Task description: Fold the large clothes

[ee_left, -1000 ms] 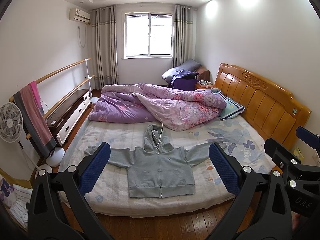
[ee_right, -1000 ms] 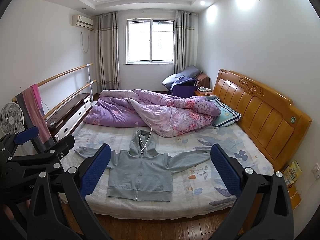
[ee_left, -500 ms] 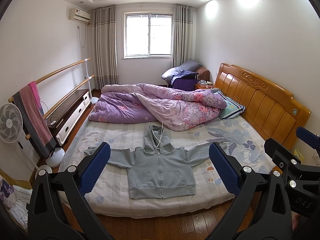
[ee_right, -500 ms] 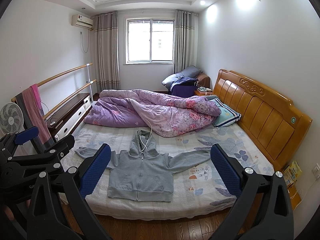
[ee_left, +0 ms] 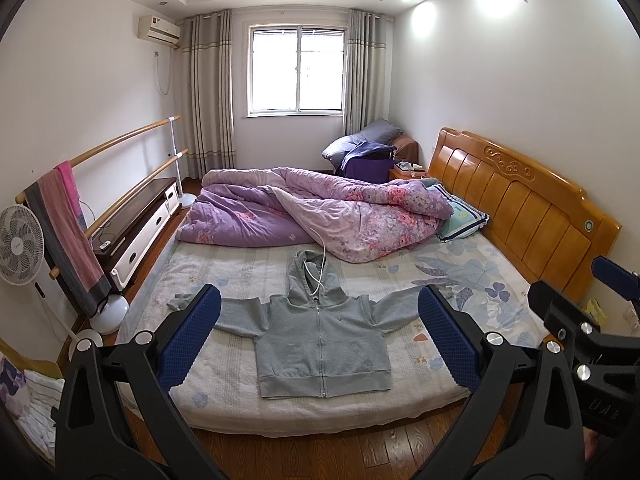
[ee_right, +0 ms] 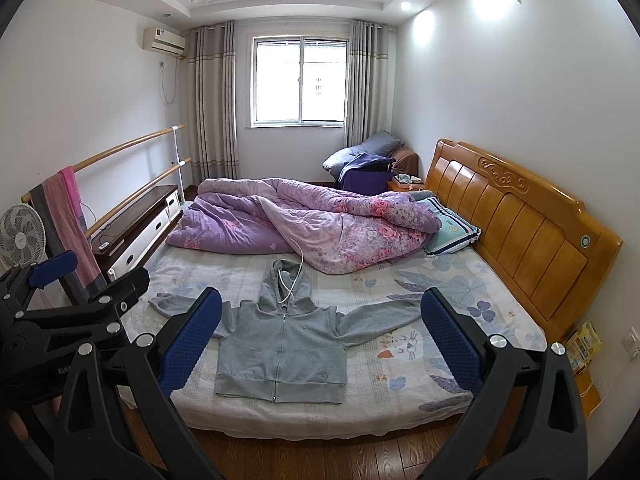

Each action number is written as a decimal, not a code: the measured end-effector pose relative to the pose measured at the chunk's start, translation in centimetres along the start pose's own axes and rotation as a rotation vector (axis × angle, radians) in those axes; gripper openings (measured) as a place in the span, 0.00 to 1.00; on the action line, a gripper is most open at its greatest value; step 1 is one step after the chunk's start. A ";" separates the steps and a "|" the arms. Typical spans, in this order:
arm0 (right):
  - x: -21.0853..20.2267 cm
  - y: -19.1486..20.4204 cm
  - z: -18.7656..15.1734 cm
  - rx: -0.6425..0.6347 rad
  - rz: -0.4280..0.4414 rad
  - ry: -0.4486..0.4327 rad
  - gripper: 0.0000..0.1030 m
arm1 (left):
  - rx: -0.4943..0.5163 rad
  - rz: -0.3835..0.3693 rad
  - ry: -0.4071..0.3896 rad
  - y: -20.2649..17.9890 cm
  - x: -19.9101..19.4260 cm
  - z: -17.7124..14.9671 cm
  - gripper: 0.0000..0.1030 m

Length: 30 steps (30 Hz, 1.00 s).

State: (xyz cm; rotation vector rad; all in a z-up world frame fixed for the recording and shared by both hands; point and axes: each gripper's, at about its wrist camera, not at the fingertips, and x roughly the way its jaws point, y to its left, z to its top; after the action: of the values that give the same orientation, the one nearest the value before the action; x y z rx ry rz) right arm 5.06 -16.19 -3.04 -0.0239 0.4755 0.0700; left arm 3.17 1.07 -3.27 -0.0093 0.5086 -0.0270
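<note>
Here's the bed (ee_left: 224, 360), a pale floral sheet stretched over it and a wooden headboard (ee_left: 520, 204) along its right side, standing on a wood-plank floor (ee_left: 320, 456). Flat on the sheet near the front edge lies a grey zip-up hoodie (ee_left: 320, 344), zipped shut, front up, both sleeves spread wide and the hood pointing toward the window. Behind it a rumpled purple floral quilt (ee_left: 320, 212) is heaped across the far half, a white cord (ee_left: 318, 276) trails from it onto the hood, and a striped pillow (ee_left: 464, 220) is tucked against the quilt by the headboard.

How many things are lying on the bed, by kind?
Hoodie: 1
Quilt: 1
Pillow: 1
Cable: 1
Total: 4
</note>
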 end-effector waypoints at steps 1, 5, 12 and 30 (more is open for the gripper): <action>0.0 0.0 0.1 -0.002 -0.001 0.002 0.93 | -0.004 -0.001 0.000 0.2 0.2 0.2 0.96; 0.1 0.2 0.1 -0.005 -0.001 0.005 0.93 | -0.021 -0.010 0.000 0.8 0.7 0.6 0.95; 0.2 0.3 -0.1 -0.007 -0.006 0.009 0.93 | -0.008 -0.008 0.000 1.3 0.6 0.8 0.95; 1.4 2.2 0.4 0.001 -0.024 0.044 0.93 | 0.004 -0.028 0.024 3.2 1.4 0.9 0.96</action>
State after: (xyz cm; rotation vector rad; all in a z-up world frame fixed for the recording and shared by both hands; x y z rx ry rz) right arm 6.32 -13.91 -3.36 -0.0299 0.5194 0.0453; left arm 4.89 4.27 -3.24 -0.0119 0.5326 -0.0556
